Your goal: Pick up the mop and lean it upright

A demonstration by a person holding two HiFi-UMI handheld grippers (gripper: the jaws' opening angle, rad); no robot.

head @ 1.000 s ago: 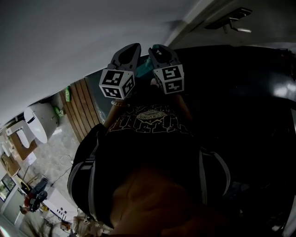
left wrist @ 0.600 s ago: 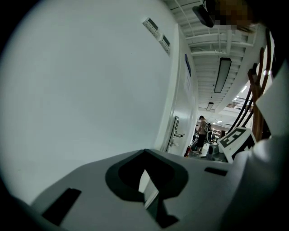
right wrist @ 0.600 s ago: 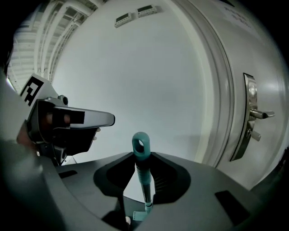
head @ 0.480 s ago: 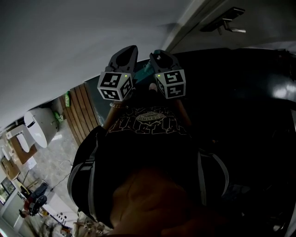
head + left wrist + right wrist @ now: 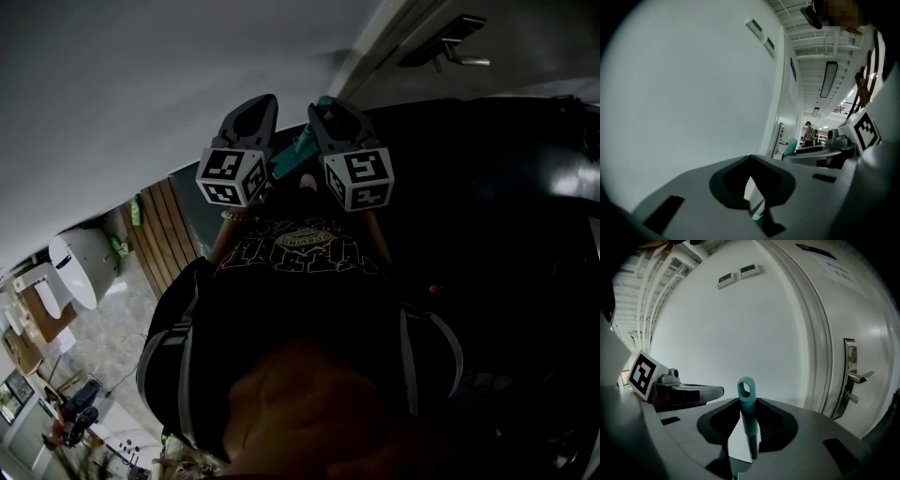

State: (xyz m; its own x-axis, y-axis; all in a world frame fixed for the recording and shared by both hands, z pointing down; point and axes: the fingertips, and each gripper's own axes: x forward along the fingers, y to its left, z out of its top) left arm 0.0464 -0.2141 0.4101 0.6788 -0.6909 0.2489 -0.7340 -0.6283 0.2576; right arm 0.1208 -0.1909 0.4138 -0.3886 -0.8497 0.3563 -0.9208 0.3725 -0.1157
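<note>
Two claws, left (image 5: 255, 111) and right (image 5: 330, 111), one mop (image 5: 748, 420), one door (image 5: 867, 319), two wall boxes (image 5: 726, 280) (image 5: 751, 271).

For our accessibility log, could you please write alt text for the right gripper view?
The right gripper is closed on a teal mop handle, whose looped end stands up between the jaws. Behind are a white wall, a door with a metal lever at right, and the left gripper at left.

No legible text or numbers.

Mop handle (image 5: 748, 420) stands in the right hand-held gripper (image 5: 330, 105), left hand-held gripper (image 5: 255, 105) to its left, door (image 5: 867, 324) to its right.
</note>
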